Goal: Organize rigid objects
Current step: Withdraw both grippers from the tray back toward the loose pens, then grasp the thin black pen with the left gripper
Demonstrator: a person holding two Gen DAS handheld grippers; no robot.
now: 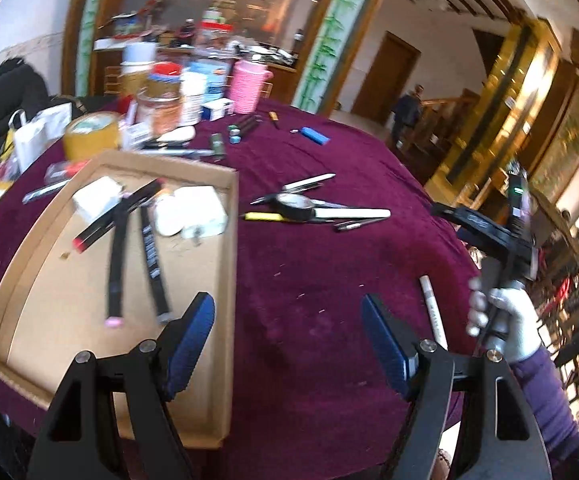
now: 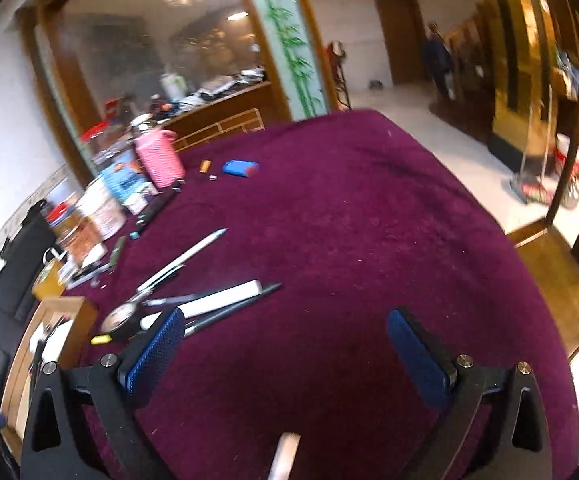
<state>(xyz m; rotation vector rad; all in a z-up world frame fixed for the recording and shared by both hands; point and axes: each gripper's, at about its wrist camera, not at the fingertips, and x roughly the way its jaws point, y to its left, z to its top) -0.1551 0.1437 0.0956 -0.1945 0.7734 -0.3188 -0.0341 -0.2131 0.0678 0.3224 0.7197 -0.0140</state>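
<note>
Both hand-held grippers gape empty; a white marker (image 2: pixel 285 456) lies cut off below.

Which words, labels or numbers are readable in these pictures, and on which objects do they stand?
None can be read.
Black strap in the cardboard tray: white lettering, blurred.
White marker on the cloth: small print, too small.
Blue-and-white box beside the pink cup: label blurred.

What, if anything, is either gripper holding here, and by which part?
Nothing is held. The left gripper and right gripper both stand open over the cloth; the white marker lies loose beside them.
</note>
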